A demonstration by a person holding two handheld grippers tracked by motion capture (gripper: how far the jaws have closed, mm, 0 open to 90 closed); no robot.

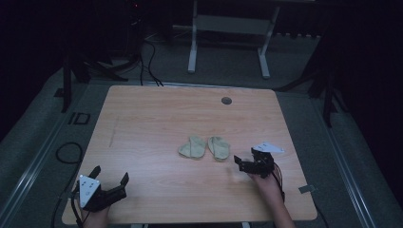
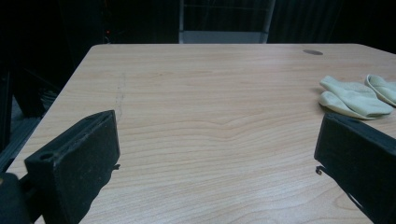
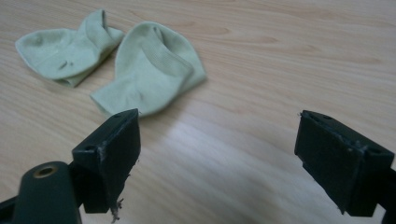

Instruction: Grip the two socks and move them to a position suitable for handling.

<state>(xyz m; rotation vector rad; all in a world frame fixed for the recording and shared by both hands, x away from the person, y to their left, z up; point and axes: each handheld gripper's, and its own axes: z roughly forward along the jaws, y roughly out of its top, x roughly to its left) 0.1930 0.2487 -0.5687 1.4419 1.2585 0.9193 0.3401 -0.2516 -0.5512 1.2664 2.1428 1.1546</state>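
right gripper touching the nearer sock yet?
Apart. The right gripper view shows the right gripper open, with bare table between its jaws and the nearer sock lying ahead of the jaw tips.

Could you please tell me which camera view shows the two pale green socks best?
The right gripper view: both socks lie close, ribbing visible. The high view shows them small at mid-table; the left gripper view catches them at its right edge.

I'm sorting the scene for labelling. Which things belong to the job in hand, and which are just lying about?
Job in hand:
left sock
right sock
right gripper, open, nearest them
left gripper, open

Lying about:
grommet hole in the table
white desk frame
floor cables
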